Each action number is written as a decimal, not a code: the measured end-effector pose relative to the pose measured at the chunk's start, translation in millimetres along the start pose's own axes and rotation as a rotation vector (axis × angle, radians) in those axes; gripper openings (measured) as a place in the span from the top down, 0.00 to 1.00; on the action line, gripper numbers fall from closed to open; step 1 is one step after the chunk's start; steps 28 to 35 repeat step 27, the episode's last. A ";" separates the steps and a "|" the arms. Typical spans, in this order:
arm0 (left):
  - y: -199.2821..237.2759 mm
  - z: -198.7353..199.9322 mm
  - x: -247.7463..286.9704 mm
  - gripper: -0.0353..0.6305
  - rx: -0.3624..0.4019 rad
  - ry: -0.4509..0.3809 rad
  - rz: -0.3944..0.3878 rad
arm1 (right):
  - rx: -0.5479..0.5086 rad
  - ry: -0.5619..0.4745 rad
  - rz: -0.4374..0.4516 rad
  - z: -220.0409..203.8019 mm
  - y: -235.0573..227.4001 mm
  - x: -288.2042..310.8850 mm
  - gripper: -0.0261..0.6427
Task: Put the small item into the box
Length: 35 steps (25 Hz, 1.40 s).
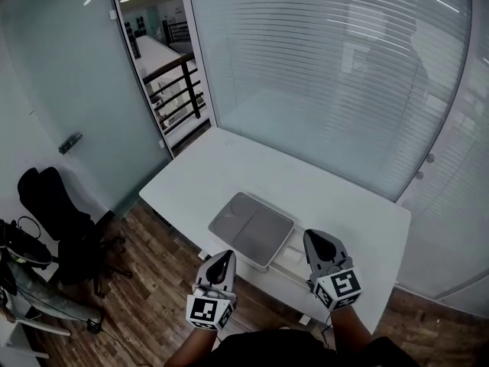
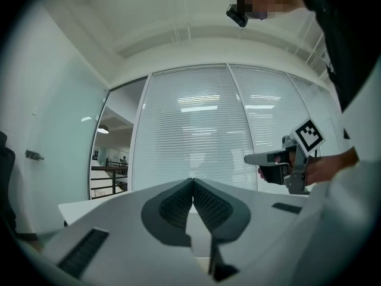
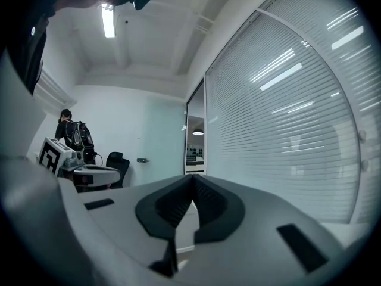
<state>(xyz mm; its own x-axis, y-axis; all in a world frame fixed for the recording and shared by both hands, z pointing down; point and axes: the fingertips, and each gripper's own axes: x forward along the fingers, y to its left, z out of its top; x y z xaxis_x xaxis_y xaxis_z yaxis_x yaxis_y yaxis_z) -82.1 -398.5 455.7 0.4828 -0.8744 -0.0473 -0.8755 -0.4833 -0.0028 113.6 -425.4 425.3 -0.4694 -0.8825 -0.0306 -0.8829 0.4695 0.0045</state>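
The flat, rounded grey-topped box (image 1: 252, 226) sits on the white table (image 1: 199, 178), near its front edge. The left gripper (image 1: 226, 260) and right gripper (image 1: 315, 240) flank its near side, each with jaws pressed together on nothing.

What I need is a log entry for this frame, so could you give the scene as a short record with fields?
surface: white table
box: grey-topped box near the table's front edge, looks closed
small item: not seen in any view
left gripper: jaws together, nothing between them; held at the box's near-left side
right gripper: jaws together, nothing between them; held at the box's right side
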 end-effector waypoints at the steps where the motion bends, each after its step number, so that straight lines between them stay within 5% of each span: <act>1: -1.8 0.1 -0.3 0.93 -0.001 0.000 -0.003 | -0.007 0.001 0.004 -2.8 2.2 -2.1 0.95; 35: -43.1 -11.3 -40.6 0.93 0.061 0.054 -0.045 | -0.084 0.052 0.003 -14.5 23.8 -52.4 0.96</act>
